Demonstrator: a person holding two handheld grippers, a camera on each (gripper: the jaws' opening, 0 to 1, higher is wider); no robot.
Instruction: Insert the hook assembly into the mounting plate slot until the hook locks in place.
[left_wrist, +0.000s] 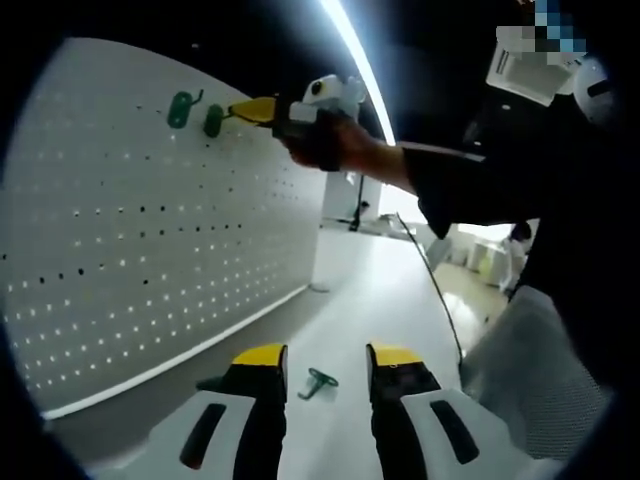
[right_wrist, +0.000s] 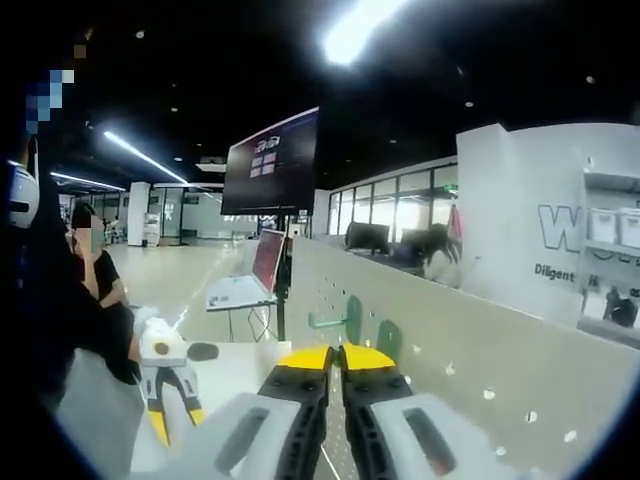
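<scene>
Right gripper (left_wrist: 232, 111) up at the pegboard (left_wrist: 150, 220) w/ a green hook (left_wrist: 213, 120) at its yellow tips, tips look pinched on it; in the right gripper view its own jaws read together at the right gripper (right_wrist: 338, 358) w/ that hook (right_wrist: 388, 338) just past them against the board face (right_wrist: 470, 350). A second green hook (left_wrist: 180, 108) sits just beside it on the board, also seen as the mounted hook (right_wrist: 340, 318) w/ its prong sticking out. Left gripper (left_wrist: 327, 360) hangs low over the white table (left_wrist: 370, 290) below the board, jaws apart, holding nothing; a spare green hook (left_wrist: 317, 383) lies on the table betw its tips. Left gripper (right_wrist: 172, 412) also shows low beside the board, jaws spread. Risks, as I judge it: hook goes in tilted and jams or half-seats w/o locking; a slip off those narrow tips drops it; crowding the neighbour hook could knock it loose. Room: board is open across most of its face away from the two hooks, table below mostly bare, a monitor (right_wrist: 272, 160) stands beyond the board's far end; tight only next to the neighbour hook.
</scene>
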